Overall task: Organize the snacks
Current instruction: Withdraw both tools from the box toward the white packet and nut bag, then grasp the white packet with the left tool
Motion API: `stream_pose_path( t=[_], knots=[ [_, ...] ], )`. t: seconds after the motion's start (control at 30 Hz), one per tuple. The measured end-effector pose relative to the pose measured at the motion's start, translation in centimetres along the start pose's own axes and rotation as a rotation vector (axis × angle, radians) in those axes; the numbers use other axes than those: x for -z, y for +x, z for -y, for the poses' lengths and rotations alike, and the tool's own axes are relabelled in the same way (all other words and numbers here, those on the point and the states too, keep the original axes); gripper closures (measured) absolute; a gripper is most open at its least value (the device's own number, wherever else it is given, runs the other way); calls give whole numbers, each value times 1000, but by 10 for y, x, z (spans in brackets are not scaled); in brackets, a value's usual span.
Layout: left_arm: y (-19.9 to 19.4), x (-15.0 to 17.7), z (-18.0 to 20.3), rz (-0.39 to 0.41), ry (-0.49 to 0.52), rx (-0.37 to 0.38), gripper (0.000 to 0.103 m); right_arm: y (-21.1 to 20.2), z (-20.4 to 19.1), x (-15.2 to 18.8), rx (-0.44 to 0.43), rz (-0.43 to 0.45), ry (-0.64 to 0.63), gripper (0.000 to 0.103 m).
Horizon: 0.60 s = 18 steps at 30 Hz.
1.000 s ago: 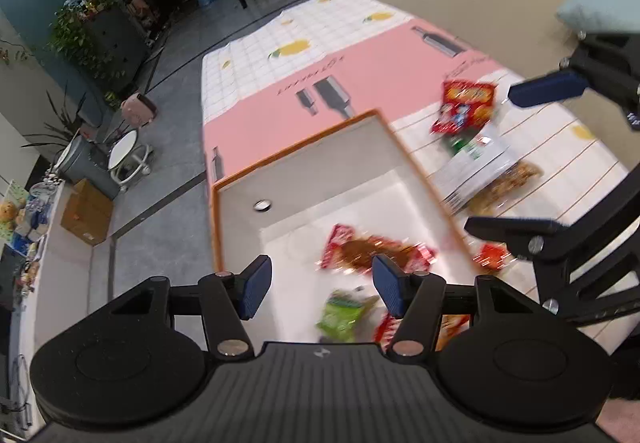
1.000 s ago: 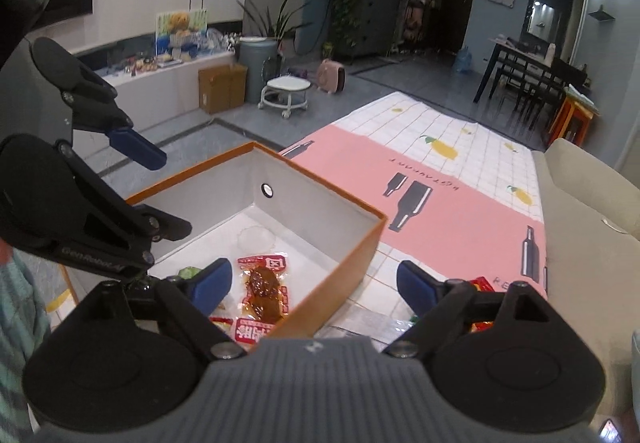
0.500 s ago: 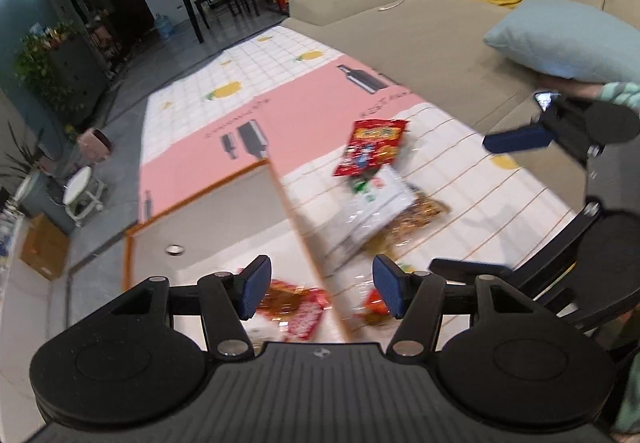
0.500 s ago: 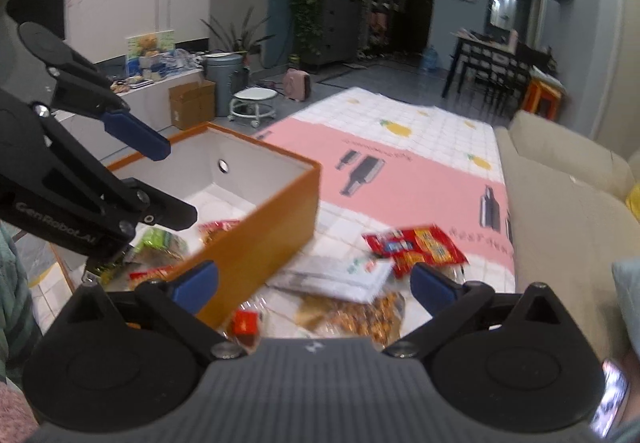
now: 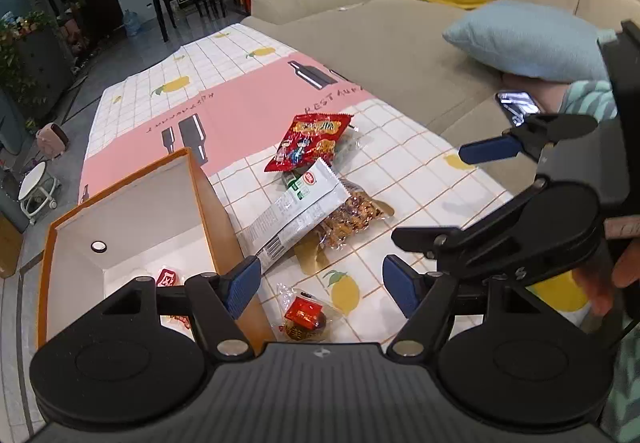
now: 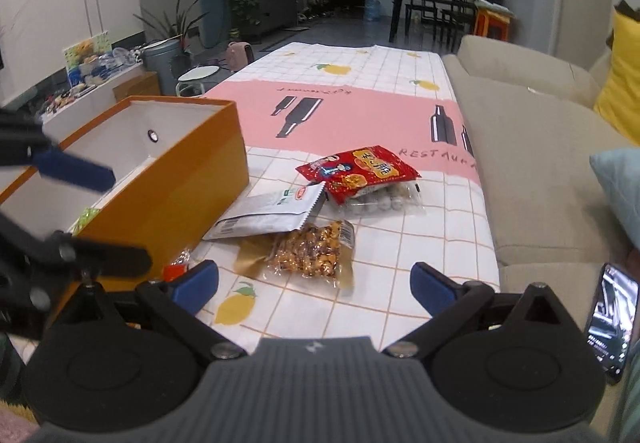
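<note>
My left gripper (image 5: 320,283) hangs over the desk (image 5: 420,179), its jaws opening, a small red snack (image 5: 305,313) below and between them, untouched. My right gripper (image 6: 314,283) gapes wide and empty, a nut pack (image 6: 310,251) just ahead. The orange box (image 6: 172,187) stands left of the snacks.

Left gripper (image 5: 320,285) opening; right gripper (image 6: 314,283) agape
</note>
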<state>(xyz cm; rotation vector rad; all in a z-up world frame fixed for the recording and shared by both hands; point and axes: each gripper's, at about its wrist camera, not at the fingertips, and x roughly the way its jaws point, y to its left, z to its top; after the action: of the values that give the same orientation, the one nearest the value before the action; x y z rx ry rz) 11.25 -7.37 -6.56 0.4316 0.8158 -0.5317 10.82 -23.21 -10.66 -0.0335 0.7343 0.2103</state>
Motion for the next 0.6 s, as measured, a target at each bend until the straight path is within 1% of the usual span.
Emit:
stream_pose_path(
  t=[0.07, 0.2, 0.33, 0.4, 0.47, 0.5, 0.53, 0.6],
  knots=[
    [8, -3, 0, -10, 35, -4, 21, 5, 2, -1, -4, -4, 8, 8],
    [23, -14, -2, -28, 127, 3, 21, 18, 3, -3, -4, -21, -19, 12],
    [45, -25, -5, -61, 213, 26, 21, 34, 10, -6, -14, -47, -33, 12],
    [56, -30, -4, -81, 264, 24, 21, 46, 15, -7, -37, -69, -36, 12],
    [68, -34, -2, -102, 314, 15, 21, 58, 16, -4, -52, -88, -71, 12],
    [74, -36, -1, -118, 335, 15, 21, 64, 16, -1, -46, -98, -94, 12],
    [81, -38, 0, -136, 350, 17, 21, 68, 16, 1, -43, -109, -111, 12],
    [95, -40, 1, -163, 370, 21, 21, 75, 14, 5, -68, -130, -131, 12]
  ],
)
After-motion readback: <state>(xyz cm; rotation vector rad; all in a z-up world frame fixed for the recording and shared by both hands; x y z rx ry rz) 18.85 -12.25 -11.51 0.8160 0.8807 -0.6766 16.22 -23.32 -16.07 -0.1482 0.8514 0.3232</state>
